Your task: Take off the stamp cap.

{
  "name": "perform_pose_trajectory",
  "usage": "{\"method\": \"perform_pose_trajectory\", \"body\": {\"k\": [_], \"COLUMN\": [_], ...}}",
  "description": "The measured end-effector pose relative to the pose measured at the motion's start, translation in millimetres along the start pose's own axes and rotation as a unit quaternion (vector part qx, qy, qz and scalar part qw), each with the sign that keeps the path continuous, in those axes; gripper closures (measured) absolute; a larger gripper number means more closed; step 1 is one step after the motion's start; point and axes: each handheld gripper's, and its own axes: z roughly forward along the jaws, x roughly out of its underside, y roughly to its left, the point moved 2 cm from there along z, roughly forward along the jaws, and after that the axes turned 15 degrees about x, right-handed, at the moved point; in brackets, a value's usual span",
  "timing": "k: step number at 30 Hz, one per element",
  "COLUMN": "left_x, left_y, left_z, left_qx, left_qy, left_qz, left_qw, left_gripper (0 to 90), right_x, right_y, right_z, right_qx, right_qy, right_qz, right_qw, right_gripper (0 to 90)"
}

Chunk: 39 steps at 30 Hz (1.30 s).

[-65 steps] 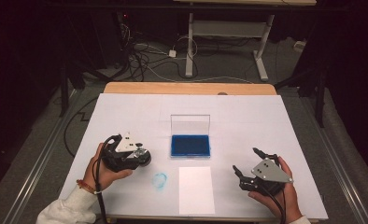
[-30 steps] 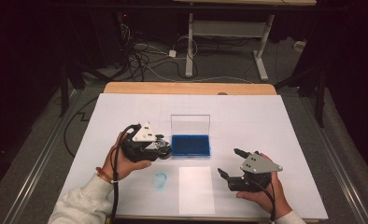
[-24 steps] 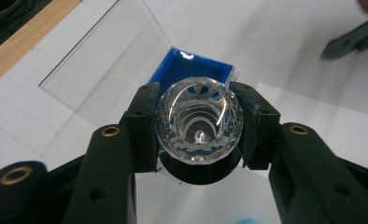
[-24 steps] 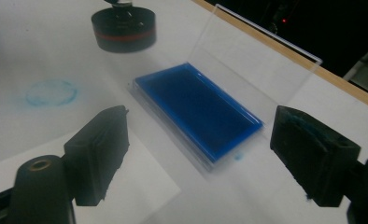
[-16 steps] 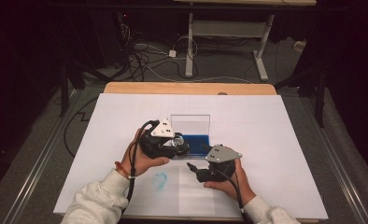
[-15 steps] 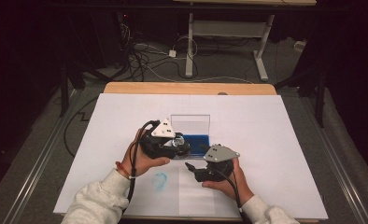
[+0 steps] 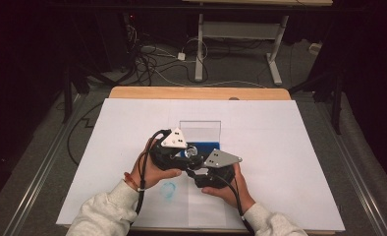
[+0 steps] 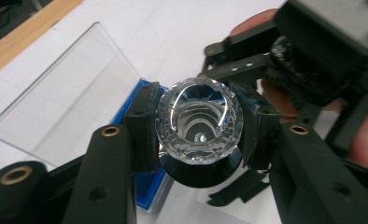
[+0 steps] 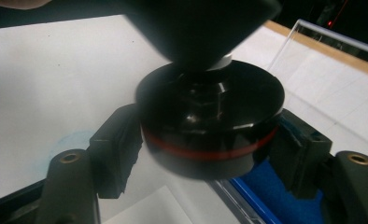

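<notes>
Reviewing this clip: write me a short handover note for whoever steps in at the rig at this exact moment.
Left gripper: shut on the faceted clear glass piece, held up above the table.
Right gripper: its jaws have just been closing around the black round base under the glass piece; pads sit at its rim, firm grip not certain.
Things: the blue foam-lined case lies beneath the hands, its clear lid standing open; a white sheet lies in front, with a faint blue smudge beside it.
Done: piece lifted, second gripper brought to the base.
Left: probably secure the base and work it, then put the piece in the case.
</notes>
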Motion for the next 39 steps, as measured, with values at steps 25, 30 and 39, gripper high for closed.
{"method": "perform_pose_trajectory", "body": {"k": [25,30,39], "left_x": [5.1,4.2,5.6], "left_y": [-2.7,-4.7,-5.2], "left_z": [-0.1,-1.6,1.2], "left_qx": [0.007,0.006,0.005], "left_qy": [0.008,0.002,0.001], "left_qz": [0.008,0.013,0.015], "left_qw": [0.9999,0.9999,0.9999], "left_gripper": [54.6,54.7,54.6], "right_x": [1.5,0.8,4.7], "right_y": [0.5,-1.3,-1.8], "right_z": [-4.6,-6.3,-3.7], "right_qx": [-0.007,-0.026,-0.044], "right_qy": [0.019,0.011,0.010], "right_qz": [-0.058,-0.041,-0.012], "right_qw": [0.9981,0.9988,0.9989], "right_gripper": [39.6,39.4,39.1]}}
